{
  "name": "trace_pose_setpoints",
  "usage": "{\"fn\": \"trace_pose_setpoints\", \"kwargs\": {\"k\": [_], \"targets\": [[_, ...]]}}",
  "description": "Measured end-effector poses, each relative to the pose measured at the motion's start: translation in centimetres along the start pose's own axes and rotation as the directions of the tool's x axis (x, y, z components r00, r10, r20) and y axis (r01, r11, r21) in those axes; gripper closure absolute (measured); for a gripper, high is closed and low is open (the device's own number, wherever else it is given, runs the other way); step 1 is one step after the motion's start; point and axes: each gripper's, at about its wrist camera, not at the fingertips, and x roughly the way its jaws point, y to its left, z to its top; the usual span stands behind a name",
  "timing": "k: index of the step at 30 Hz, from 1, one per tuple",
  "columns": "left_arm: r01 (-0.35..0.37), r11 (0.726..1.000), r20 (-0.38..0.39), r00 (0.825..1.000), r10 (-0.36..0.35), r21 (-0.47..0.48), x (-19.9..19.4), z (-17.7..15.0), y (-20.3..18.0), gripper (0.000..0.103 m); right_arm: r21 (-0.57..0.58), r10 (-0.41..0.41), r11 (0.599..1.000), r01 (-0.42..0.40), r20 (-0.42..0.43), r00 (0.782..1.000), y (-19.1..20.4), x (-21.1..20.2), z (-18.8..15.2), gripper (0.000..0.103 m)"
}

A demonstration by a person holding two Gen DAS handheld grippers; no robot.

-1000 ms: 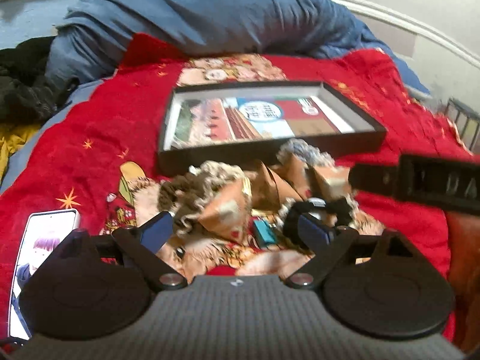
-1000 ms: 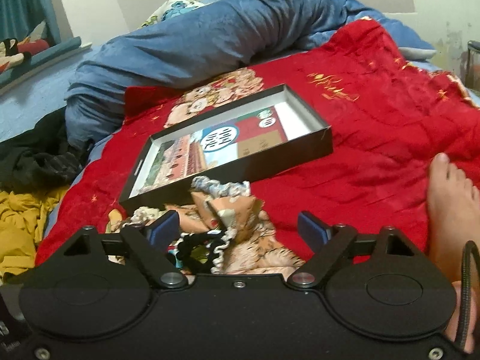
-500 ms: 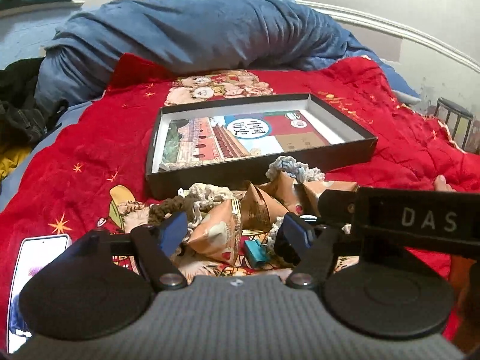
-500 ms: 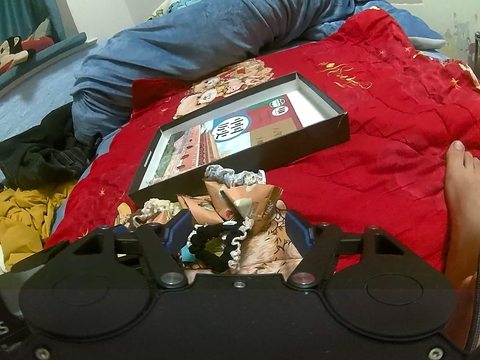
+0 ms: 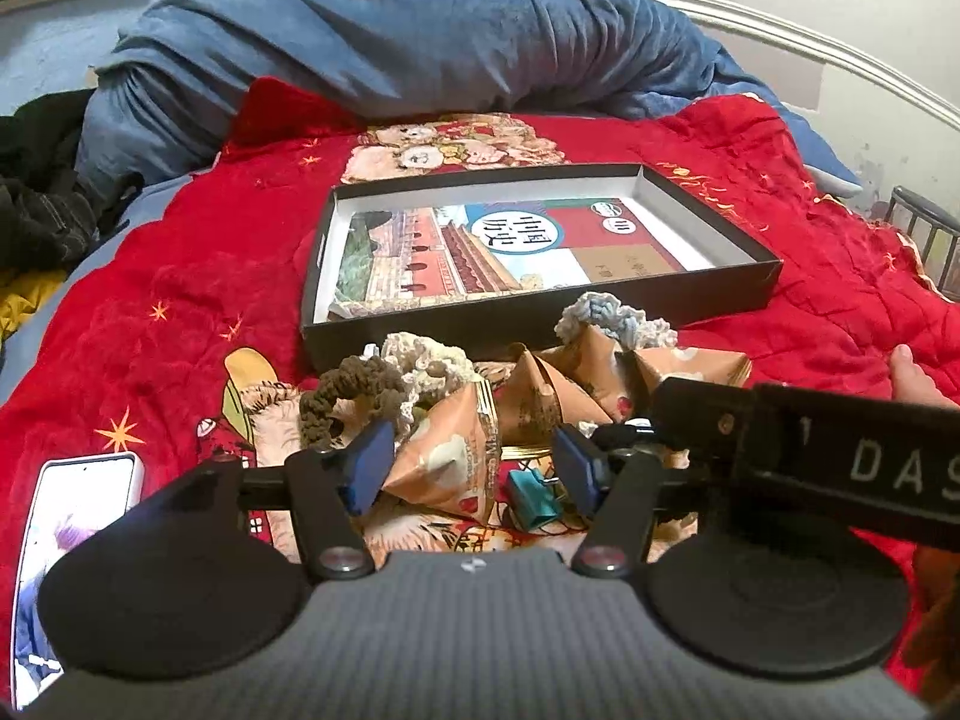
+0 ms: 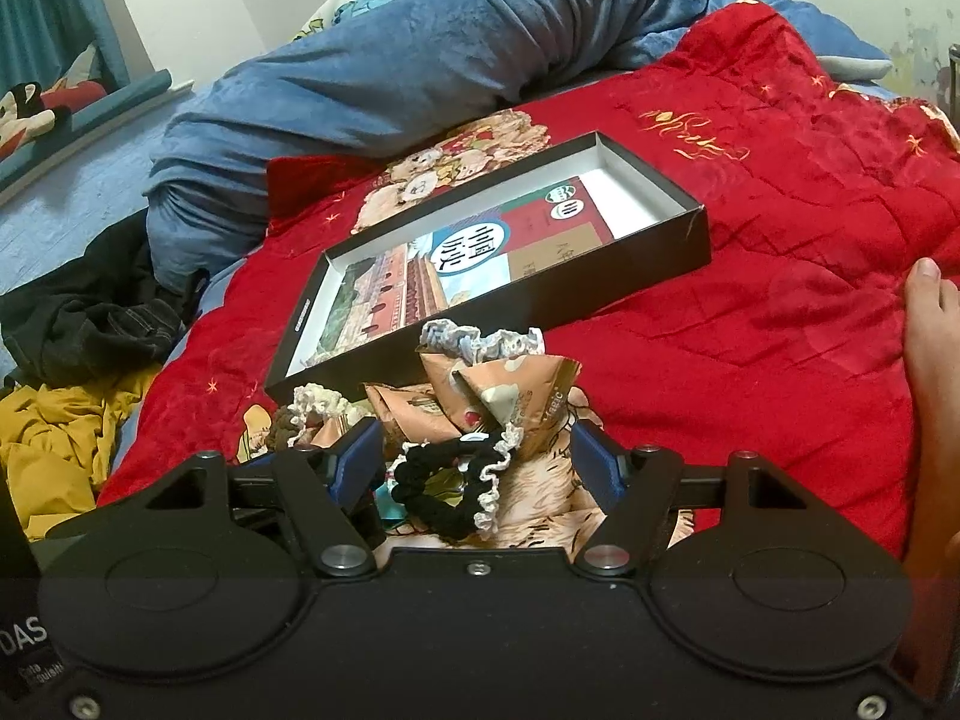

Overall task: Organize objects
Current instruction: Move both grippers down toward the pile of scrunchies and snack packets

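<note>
We see the red blanket (image 5: 180,276) filling mid-frame, the open box (image 5: 540,324) at centre. Below it the pile of packets (image 5: 456,456) half hides a teal clip (image 5: 531,495). Our left gripper (image 5: 474,468) gapes around a packet; our right gripper (image 6: 480,468) gapes around a black scrunchie (image 6: 438,480), contact unclear.

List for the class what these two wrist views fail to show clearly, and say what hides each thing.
- Teal binder clip: left wrist view, partly behind the left gripper finger.
- Phone: left wrist view, cut off by the edge and gripper body.
- Black scrunchie: right wrist view, lower part hidden by the right gripper body.
- Box book's small print: too small.
</note>
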Motion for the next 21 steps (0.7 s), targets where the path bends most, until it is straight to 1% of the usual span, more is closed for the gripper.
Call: {"fn": "trace_pose_setpoints", "kwargs": {"k": [3,6,10,14,16,19,21], "targets": [[-0.008,1.000,-0.009,1.000,0.008,-0.002,0.1,0.0,0.0,0.035,-0.007,-0.002,1.000,0.002,0.004,1.000,0.1,0.1,-0.2,0.034],[-0.007,1.000,-0.017,1.000,0.007,-0.009,0.3,0.0,0.1,0.031,-0.006,0.001,1.000,-0.001,0.016,1.000,0.1,0.1,-0.4,0.034],[-0.010,1.000,-0.016,1.000,0.009,-0.007,0.4,0.0,-0.1,0.030,0.009,0.018,1.000,-0.018,0.036,0.999,-0.2,0.0,-0.7,0.035],[-0.015,1.000,-0.015,1.000,0.015,0.017,0.5,0.0,-0.3,0.030,0.037,-0.001,0.999,0.000,0.035,0.999,-0.6,0.2,-0.8,0.035],[0.000,1.000,-0.015,1.000,0.000,0.018,0.5,-0.1,-0.3,0.030,0.026,-0.002,1.000,0.001,0.035,0.999,-0.5,0.2,-0.8,0.038],[-0.005,1.000,-0.013,1.000,0.005,0.015,0.6,-0.1,-0.4,0.031,0.051,0.027,0.998,-0.028,0.027,0.999,-0.9,0.2,-0.8,0.040],[-0.011,1.000,-0.011,1.000,0.011,0.022,0.7,-0.2,-0.5,0.033,0.062,0.031,0.998,-0.033,0.023,0.999,-1.0,0.3,-0.9,0.042]]}}
